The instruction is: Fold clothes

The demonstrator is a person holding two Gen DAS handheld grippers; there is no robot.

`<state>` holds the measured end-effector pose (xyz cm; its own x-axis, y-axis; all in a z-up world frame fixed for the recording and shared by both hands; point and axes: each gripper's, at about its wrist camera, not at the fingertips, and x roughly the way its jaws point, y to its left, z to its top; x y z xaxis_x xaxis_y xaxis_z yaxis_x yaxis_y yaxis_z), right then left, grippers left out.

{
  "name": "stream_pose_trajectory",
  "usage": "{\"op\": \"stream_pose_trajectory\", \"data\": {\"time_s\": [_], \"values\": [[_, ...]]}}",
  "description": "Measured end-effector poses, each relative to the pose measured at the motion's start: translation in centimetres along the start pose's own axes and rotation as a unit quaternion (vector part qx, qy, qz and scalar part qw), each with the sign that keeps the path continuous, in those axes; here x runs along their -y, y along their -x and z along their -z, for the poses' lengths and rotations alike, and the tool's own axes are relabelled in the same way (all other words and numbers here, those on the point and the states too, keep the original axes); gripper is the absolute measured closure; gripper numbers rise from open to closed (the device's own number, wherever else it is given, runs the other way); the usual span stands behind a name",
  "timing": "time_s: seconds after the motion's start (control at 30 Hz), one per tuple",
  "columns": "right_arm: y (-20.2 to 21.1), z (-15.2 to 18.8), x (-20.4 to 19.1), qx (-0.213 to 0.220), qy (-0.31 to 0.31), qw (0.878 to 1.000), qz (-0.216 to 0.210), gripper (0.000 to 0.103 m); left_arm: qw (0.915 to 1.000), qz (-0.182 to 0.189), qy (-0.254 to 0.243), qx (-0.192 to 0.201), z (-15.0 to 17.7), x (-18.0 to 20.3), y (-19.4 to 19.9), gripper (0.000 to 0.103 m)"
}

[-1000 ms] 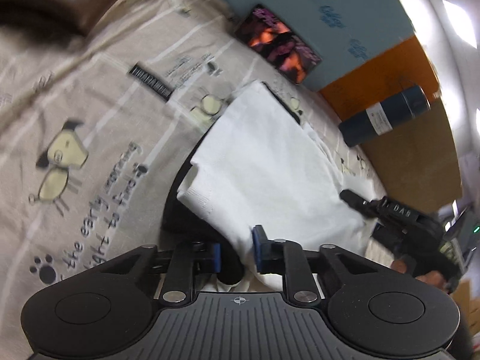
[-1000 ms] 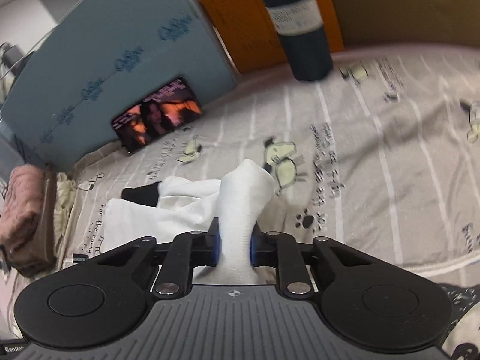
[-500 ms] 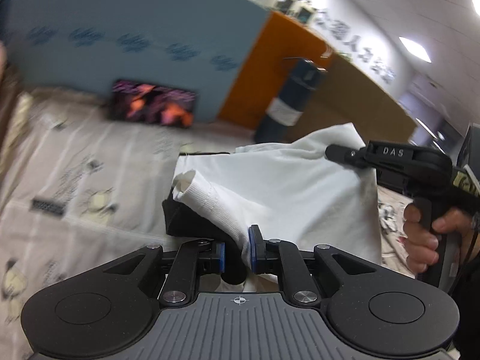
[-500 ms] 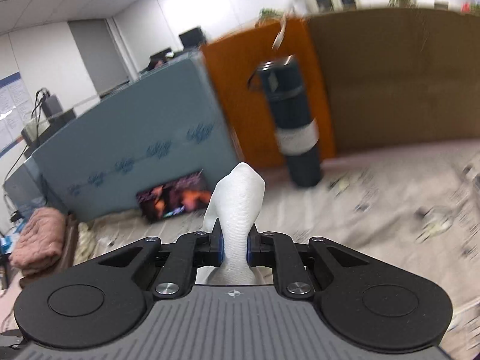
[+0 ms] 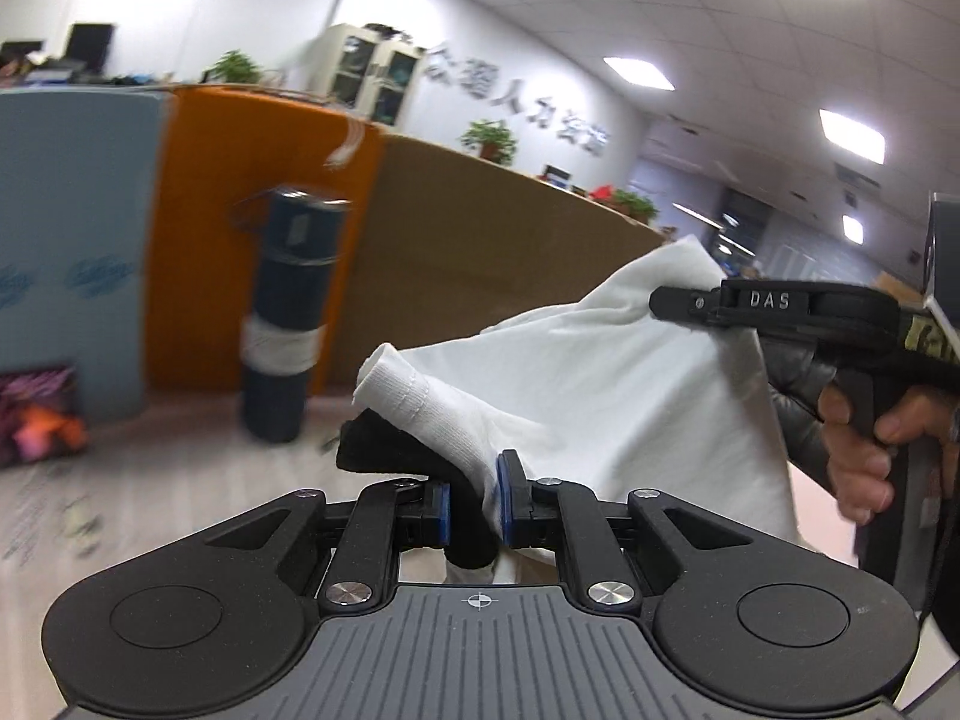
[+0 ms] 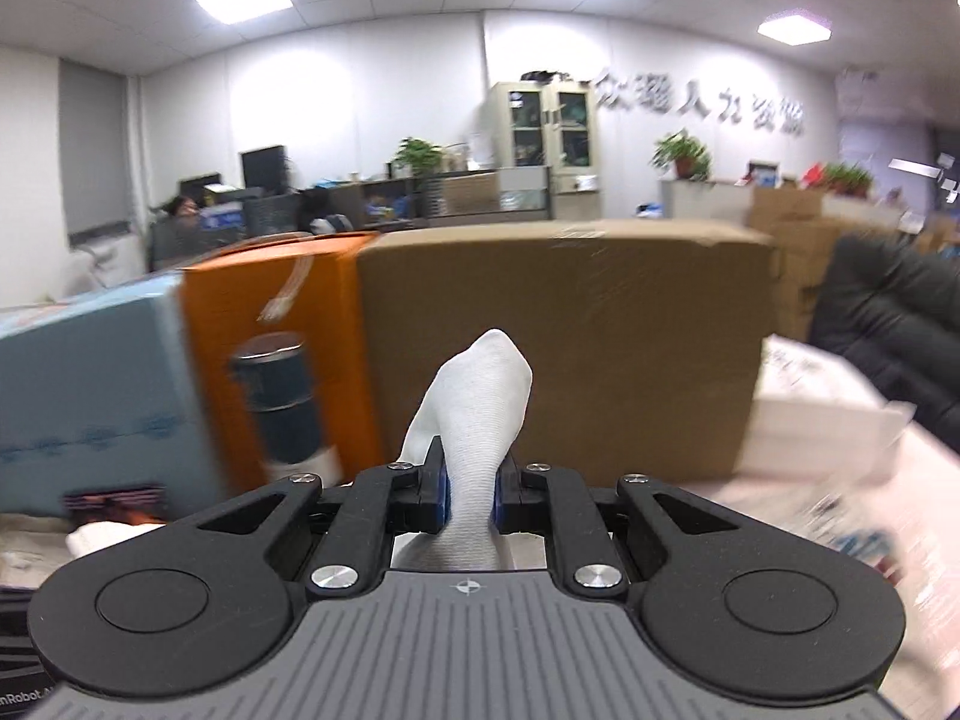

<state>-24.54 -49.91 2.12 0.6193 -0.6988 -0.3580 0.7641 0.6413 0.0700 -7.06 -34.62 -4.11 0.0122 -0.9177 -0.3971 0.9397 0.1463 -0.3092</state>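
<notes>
A white garment with a black part [image 5: 588,396] hangs in the air between both grippers. My left gripper [image 5: 473,501] is shut on its white cuff and black fabric. My right gripper [image 6: 471,495] is shut on a white corner [image 6: 480,396] that sticks up between its fingers. The right gripper also shows in the left wrist view [image 5: 690,303], clamped on the garment's upper right corner, with the hand behind it. Both wrist views are tilted up toward the room; the bed surface is mostly out of view.
A dark blue bottle [image 5: 288,324] stands by an orange box [image 5: 228,240], a brown carton [image 6: 552,348] and a blue box [image 5: 66,252]. A lit phone screen [image 5: 36,414] leans at the left. White boxes [image 6: 822,396] lie at the right.
Both grippers have lifted the garment off the printed bedsheet and tilted upward, so the views swung from the bed to the boxes and the office ceiling. Both grips stay shut.
</notes>
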Motion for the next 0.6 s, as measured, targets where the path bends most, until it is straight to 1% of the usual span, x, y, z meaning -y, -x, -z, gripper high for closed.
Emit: {"op": "stream_pose_trajectory", "data": {"time_s": [0.07, 0.13, 0.2, 0.3, 0.4, 0.47, 0.53, 0.6], "values": [[-1.2, -0.6, 2.1, -0.001, 0.002, 1.000, 0.028, 0.091, 0.9999, 0.008, -0.010, -0.001, -0.5, 0.8, -2.4, 0.090], [-2.6, -0.4, 4.1, -0.007, -0.008, 0.998, 0.055, 0.091, 0.9997, 0.014, -0.020, -0.005, -0.6, 1.6, -4.7, 0.090], [-4.0, 0.1, 5.7, -0.018, -0.013, 0.997, 0.081, 0.091, 0.9995, 0.019, -0.015, -0.018, -0.3, 2.1, -7.0, 0.090], [-6.4, 1.5, 8.0, -0.052, -0.007, 0.993, 0.107, 0.091, 0.9987, 0.022, -0.002, -0.046, 0.5, 2.3, -10.2, 0.090], [-9.1, 3.2, 10.5, -0.091, -0.016, 0.987, 0.128, 0.091, 0.9954, 0.030, 0.033, -0.085, 2.2, 2.0, -12.8, 0.090], [-11.1, 4.6, 12.5, -0.121, -0.029, 0.982, 0.144, 0.091, 0.9900, 0.041, 0.076, -0.112, 3.4, 1.1, -14.0, 0.090], [-12.9, 6.2, 14.2, -0.148, -0.038, 0.975, 0.160, 0.091, 0.9837, 0.053, 0.112, -0.130, 4.6, 0.5, -15.0, 0.089], [-14.4, 8.0, 15.7, -0.173, -0.049, 0.969, 0.171, 0.091, 0.9800, 0.060, 0.121, -0.146, 5.9, 0.4, -15.7, 0.089]]}}
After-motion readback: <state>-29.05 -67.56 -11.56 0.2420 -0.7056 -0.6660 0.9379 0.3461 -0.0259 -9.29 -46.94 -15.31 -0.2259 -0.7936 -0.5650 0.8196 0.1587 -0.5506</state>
